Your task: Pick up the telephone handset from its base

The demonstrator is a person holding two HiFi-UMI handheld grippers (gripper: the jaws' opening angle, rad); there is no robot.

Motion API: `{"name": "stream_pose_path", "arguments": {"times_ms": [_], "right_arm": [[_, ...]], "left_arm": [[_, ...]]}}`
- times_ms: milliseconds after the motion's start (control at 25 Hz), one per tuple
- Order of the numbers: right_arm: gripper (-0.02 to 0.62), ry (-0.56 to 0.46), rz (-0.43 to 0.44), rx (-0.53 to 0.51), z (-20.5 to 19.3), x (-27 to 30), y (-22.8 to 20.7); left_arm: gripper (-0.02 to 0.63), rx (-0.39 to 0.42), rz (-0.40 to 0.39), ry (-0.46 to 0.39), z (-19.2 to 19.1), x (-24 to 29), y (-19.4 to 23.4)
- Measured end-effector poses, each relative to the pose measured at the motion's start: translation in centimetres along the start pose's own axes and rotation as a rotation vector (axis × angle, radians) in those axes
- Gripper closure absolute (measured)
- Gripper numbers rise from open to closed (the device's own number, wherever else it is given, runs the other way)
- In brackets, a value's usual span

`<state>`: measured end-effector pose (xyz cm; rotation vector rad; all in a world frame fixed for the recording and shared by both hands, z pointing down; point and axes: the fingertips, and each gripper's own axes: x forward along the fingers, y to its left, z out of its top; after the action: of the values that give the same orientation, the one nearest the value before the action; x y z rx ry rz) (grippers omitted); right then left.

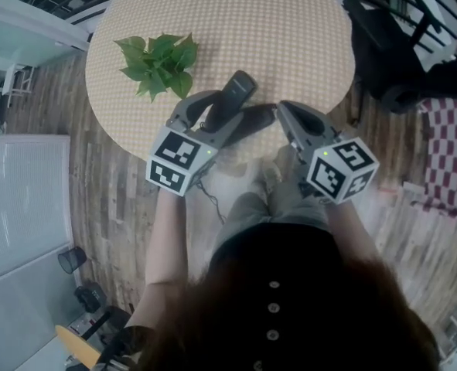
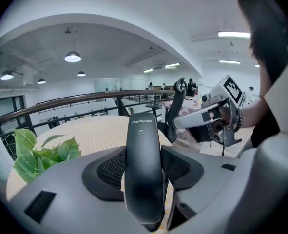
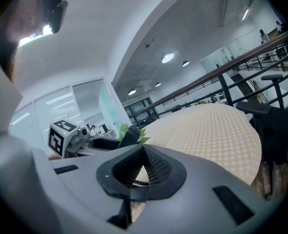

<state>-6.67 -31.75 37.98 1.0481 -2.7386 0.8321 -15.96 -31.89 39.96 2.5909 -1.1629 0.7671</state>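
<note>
Fingers (image 2: 109, 169) of my left gripper (image 2: 144, 172) press on both sides of the black handset (image 2: 143, 150), held above the near edge of the round checked table (image 1: 236, 22). My right gripper (image 3: 143, 167) has its pads together on nothing. I see a leafy plant (image 1: 160, 64) on the table and a thin cord (image 1: 210, 198) hanging below the left gripper.

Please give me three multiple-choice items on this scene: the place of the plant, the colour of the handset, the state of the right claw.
1. In the head view the plant lies: A) left of the handset; B) right of it; C) under it.
2. The handset is: A) white; B) black; C) red.
3. The right claw is: A) wide open; B) shut on the handset; C) shut, empty.
A, its leaves sit left; B, black shell; C, it is closed with nothing inside.
</note>
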Motion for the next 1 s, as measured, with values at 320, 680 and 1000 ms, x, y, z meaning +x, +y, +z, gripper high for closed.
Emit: {"name": "stream_pose_path", "arguments": {"times_ms": [320, 680, 1000], "right_arm": [[0.586, -0.048, 0.062, -0.064, 2.6, 0.1, 2.8], [0.586, -0.056, 0.126, -0.125, 4.9, 0.3, 5.4], [0.586, -0.058, 0.173, -0.152, 5.9, 0.5, 7.0]], "left_arm": [[0.37, -0.075, 0.077, -0.171, 3.0, -3.8, 0.8], [0.37, -0.23, 0.113, -0.369, 4.9, -7.4, 1.4], [0.37, -0.347, 0.145, -0.498, 4.9, -9.9, 2.0]]}}
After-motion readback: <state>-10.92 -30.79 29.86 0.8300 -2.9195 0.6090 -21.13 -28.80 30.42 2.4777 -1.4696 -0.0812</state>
